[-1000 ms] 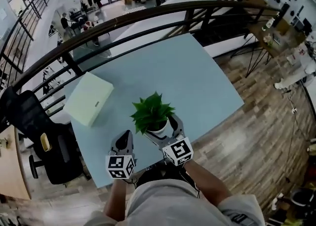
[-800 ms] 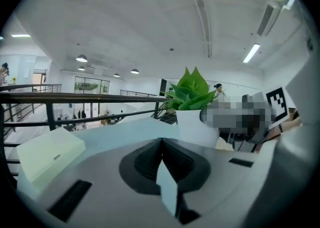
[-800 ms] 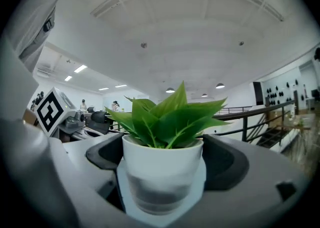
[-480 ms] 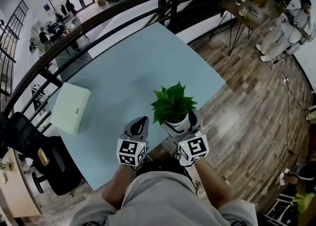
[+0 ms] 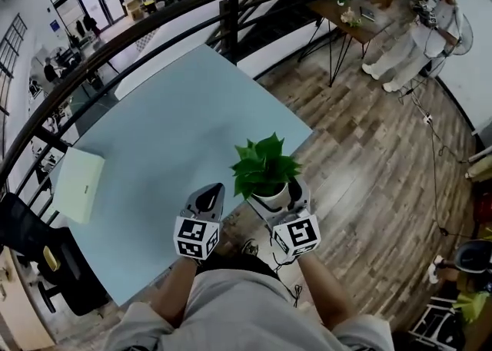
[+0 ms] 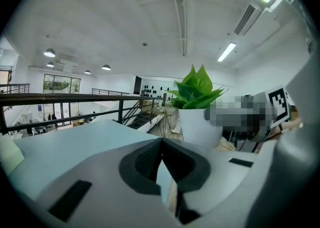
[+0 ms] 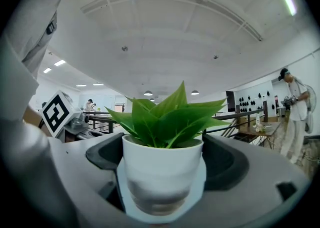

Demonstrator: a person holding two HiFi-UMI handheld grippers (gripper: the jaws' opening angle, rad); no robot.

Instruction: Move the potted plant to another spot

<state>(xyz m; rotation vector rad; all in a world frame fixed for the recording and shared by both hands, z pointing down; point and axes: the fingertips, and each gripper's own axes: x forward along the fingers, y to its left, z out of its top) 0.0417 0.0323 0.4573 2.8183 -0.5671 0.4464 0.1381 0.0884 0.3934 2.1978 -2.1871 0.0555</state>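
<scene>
The potted plant, green leaves in a small white pot, hangs lifted near the front right edge of the pale blue table. My right gripper is shut on the pot, one jaw on each side of it. In the left gripper view the potted plant shows to the right. My left gripper hovers just left of the plant, jaws together and nothing between them.
A pale green box lies at the table's far left. A black railing runs behind the table. A black office chair stands at the left. Wooden floor lies to the right, with a person by a small desk.
The view has swung right: the table and box slid left in the picture. Both grippers and the held plant have stayed together near the table's front right edge.
</scene>
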